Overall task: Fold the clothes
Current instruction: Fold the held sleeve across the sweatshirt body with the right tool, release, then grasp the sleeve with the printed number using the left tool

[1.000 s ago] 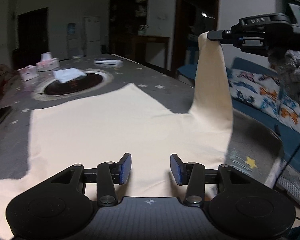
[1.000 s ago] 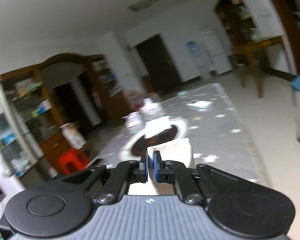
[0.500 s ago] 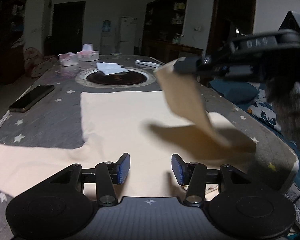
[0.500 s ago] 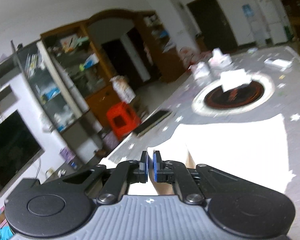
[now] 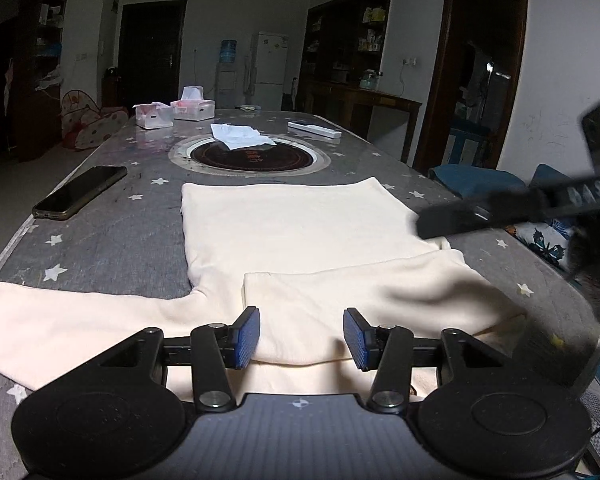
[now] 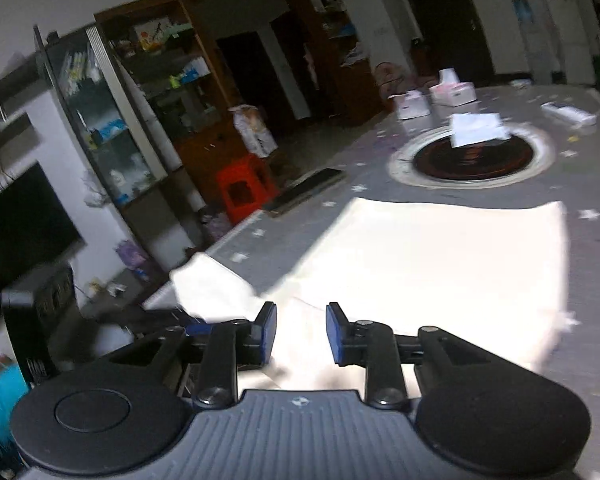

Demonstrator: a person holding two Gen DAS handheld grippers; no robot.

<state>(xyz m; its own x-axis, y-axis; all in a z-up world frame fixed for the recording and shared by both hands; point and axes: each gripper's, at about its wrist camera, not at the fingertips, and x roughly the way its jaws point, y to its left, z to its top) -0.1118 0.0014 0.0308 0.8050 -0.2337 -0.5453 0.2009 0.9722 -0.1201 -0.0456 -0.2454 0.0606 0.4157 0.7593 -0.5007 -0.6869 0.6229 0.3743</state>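
I have the cream shirt (image 5: 300, 232) lying flat on the grey star-patterned surface (image 5: 112, 224), its body stretching away toward the round burner (image 5: 252, 157) set in the middle. One sleeve (image 5: 364, 284) is folded across the near part of the shirt; the other sleeve (image 5: 60, 316) lies spread out to the left, reaching the surface's edge. My left claw (image 5: 300, 338) hovers just over the near edge of the shirt with its jaws apart and nothing between the pads. My right claw (image 6: 300, 332) sits above the folded sleeve, jaws opening, and I see no cloth pinched between them. From the left camera it shows as a dark blur at the right. A phone (image 5: 80, 193) rests left of the shirt, well apart from it. A white cloth (image 5: 240, 136) lies on the burner.
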